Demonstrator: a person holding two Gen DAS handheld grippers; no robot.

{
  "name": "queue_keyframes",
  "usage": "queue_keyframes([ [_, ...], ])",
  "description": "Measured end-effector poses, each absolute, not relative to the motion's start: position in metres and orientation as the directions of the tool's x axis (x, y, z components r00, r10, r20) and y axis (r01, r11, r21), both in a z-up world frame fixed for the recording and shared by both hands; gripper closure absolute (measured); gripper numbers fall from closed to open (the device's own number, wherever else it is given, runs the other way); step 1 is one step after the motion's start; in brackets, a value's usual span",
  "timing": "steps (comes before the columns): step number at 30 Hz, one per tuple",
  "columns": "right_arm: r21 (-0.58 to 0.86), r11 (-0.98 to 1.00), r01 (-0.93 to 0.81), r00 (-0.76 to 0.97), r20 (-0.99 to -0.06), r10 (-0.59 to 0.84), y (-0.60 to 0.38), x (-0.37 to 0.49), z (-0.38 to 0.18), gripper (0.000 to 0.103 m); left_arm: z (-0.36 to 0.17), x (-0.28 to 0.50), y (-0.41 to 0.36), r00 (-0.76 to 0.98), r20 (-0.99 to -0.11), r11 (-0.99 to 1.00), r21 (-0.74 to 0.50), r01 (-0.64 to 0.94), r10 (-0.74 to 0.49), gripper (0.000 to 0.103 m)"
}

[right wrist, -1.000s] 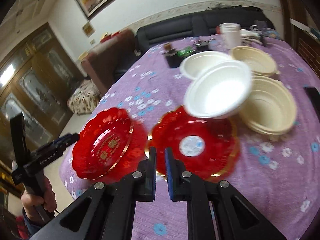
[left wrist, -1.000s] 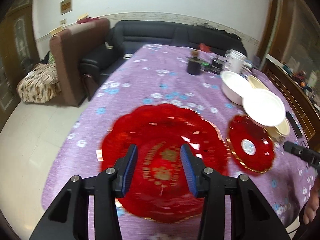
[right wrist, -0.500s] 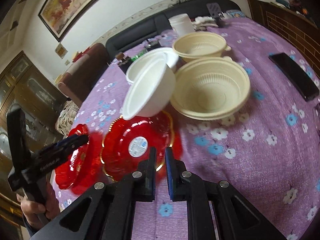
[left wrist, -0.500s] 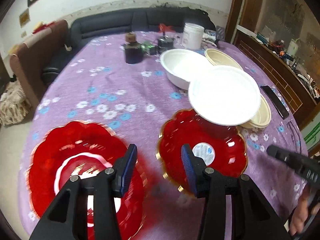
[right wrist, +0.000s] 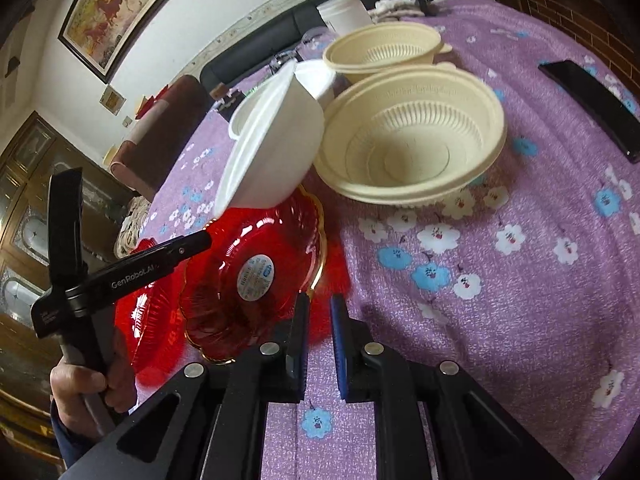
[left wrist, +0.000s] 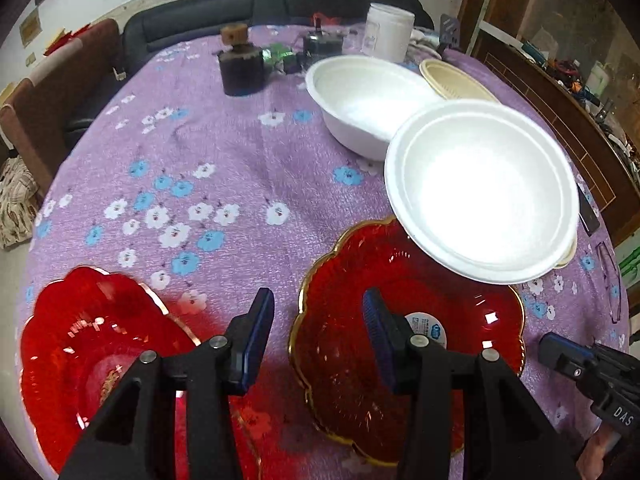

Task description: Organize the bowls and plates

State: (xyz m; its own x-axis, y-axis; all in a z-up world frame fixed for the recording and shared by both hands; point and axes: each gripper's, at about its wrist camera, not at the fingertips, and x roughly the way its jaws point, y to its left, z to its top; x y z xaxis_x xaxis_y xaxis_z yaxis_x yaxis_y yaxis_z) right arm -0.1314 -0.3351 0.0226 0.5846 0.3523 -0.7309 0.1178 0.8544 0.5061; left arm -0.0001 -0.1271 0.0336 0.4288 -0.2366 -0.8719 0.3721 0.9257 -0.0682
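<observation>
Two red scalloped plates lie on the purple flowered tablecloth: a large one (left wrist: 92, 364) at the left and a gold-rimmed one with a sticker (left wrist: 404, 340) (right wrist: 256, 272). A white foam bowl (left wrist: 480, 192) (right wrist: 272, 152) leans tilted on that plate and on a cream bowl (right wrist: 412, 136). A second white bowl (left wrist: 368, 96) and a second cream bowl (right wrist: 384, 48) stand behind. My left gripper (left wrist: 318, 336) is open over the gold-rimmed plate's left rim. My right gripper (right wrist: 320, 320) is nearly shut and empty, beside that plate's right edge.
A dark jar with a cork (left wrist: 240, 64), a white canister (left wrist: 388, 34) and small items stand at the far side. A black phone (right wrist: 592, 108) lies at the right. A sofa (left wrist: 280, 4) and a brown chair (left wrist: 52, 96) stand beyond the table.
My left gripper has swung right from above the large red plate to the gold-rimmed one. My right gripper has moved right along that plate's edge.
</observation>
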Motion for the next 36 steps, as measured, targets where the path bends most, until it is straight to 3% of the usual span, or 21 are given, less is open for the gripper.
queue_keyframes([
  [11,0.513,0.851,0.113,0.583,-0.727,0.361,-0.329,-0.121,0.016,0.091,0.023,-0.005,-0.142,0.416,-0.885,0.913,-0.028,0.406,-0.212,0.058],
  [36,0.443,0.882,0.162,0.62,-0.741,0.258,-0.37,-0.169,0.025,0.089,0.029,-0.087,-0.168,0.371,-0.865,0.841,-0.1,0.531,-0.337,0.058],
])
